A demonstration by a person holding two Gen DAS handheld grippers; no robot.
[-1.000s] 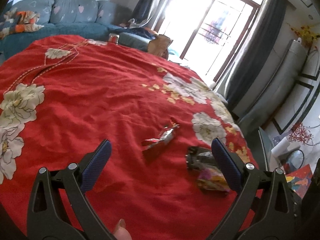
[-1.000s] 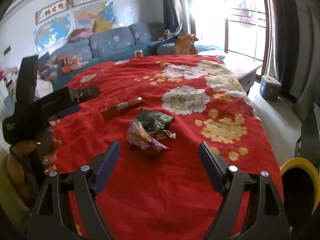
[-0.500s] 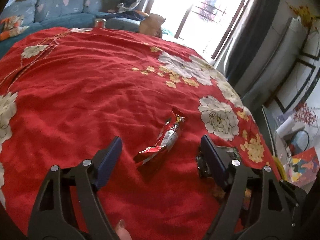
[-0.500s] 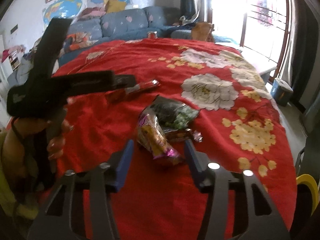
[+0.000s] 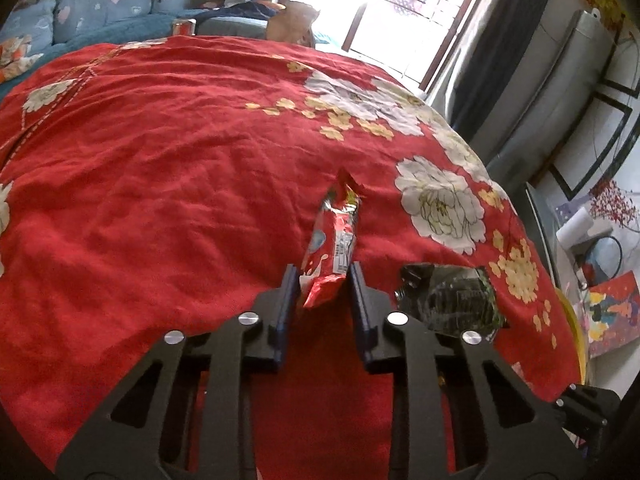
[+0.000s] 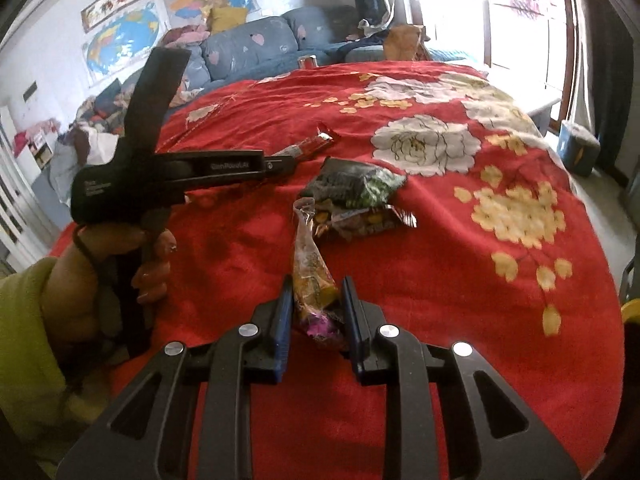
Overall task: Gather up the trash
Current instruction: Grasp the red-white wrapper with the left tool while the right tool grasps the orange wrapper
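A long red foil snack wrapper (image 5: 334, 240) lies on the red flowered bedspread (image 5: 160, 152) toward its right edge, its near end between the closing jaws of the left claw (image 5: 323, 280), whose pads press on it. Just beside it, nearer that edge, lies a crumpled dark green plastic packet (image 5: 448, 300). The right claw (image 6: 314, 300) is closing on a twisted orange-and-purple plastic wrapper (image 6: 310, 276), pinched between its pads. A hand (image 6: 120, 264) in a yellow-green sleeve (image 6: 28, 340) holds the left claw's handle.
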